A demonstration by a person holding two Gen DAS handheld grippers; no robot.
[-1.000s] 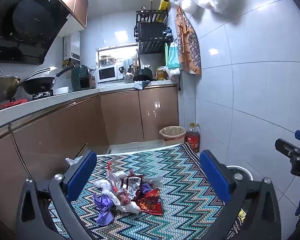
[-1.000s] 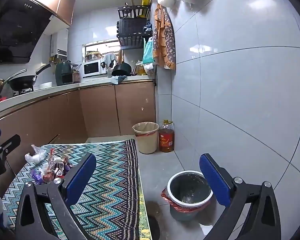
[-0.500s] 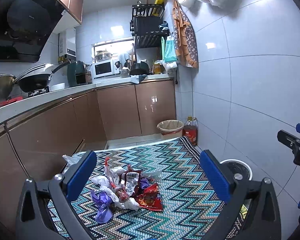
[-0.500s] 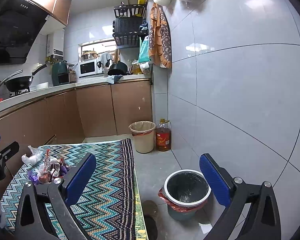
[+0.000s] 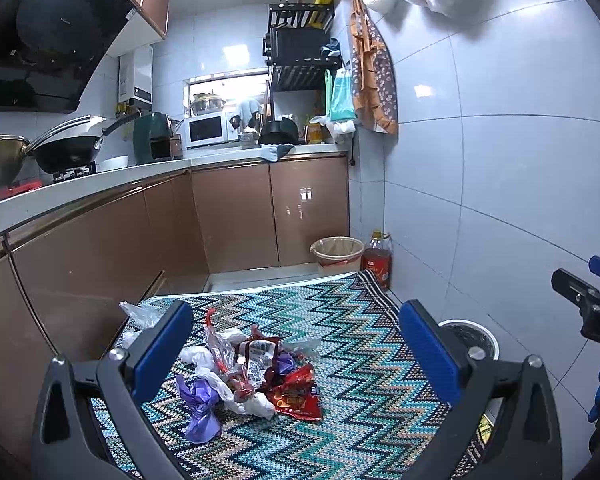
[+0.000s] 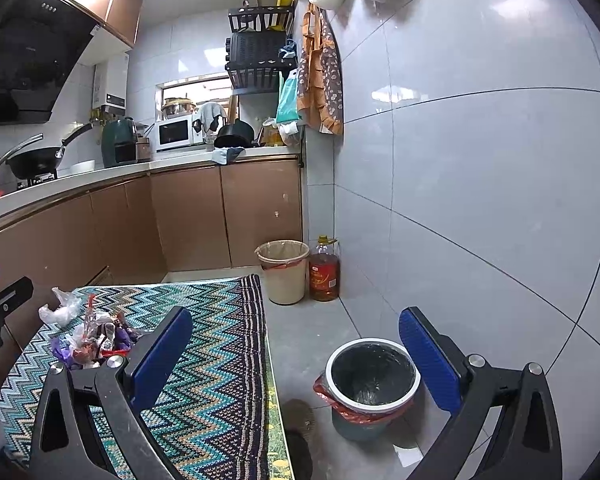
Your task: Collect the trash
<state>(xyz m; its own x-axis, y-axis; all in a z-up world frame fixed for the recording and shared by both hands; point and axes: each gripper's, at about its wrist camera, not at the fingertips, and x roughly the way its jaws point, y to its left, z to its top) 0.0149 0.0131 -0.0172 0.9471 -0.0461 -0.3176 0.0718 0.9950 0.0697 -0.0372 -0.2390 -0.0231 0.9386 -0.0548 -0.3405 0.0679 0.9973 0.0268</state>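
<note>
Both grippers, left gripper (image 5: 296, 356) and right gripper (image 6: 296, 356), hover with jaws apart, empty. The crumpled wrappers (image 5: 256, 376) are light; a shallow pinch may scatter them across the surface (image 5: 360, 360) short of the bin (image 6: 374, 376).

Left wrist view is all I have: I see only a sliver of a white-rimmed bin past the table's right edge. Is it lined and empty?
Observer: The white-rimmed bin has a dark liner; nothing shows inside it.
Operator: Anything on the floor beside it?
Observer: A dark round thing lies on the floor between the bin and the table edge.
Operator: Is the right gripper holding something?
Observer: No, the right gripper is open and empty.
</note>
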